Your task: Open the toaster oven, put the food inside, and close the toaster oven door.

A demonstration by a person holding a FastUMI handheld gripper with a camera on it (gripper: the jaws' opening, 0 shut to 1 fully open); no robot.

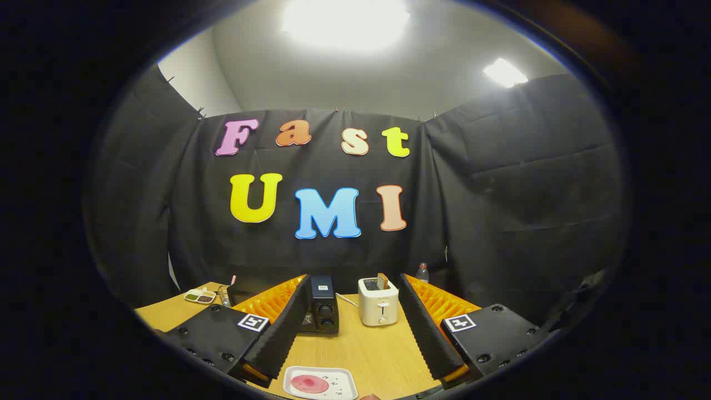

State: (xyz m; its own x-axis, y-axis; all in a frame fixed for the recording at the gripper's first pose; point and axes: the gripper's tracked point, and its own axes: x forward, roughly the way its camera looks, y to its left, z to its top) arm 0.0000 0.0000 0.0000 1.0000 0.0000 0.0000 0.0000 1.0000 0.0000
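Gripper (354, 328) fingers stood wide apart at the bottom of the frame when I checked the feed, and I saw nothing held between them; only bare tabletop and the items beyond showed in the gap. I noted the left finger (280, 328) rising toward the lower centre-left of the frame and the right finger (425, 328) mirroring it at lower centre-right, each mounted on a block carrying a square marker. Between the fingers at their near ends, at the very bottom centre, I saw a white tray (340, 379) lying flat on the wooden table (377, 350), with a round pink piece of food (309, 383) on its left half. Beyond that, just right of the left finger, I saw the black toaster oven (323, 305); its right part with two knobs was visible, the remainder sat behind the finger, and I could not tell from this view whether its door was open. To its right, apart from it, stood a white pop-up toaster (378, 303) with a slice sticking out of its slot. At lower left I noted a small dish (200, 296) with compartments near the table's far edge, and behind the right finger a bottle (422, 273) against the cloth wall.
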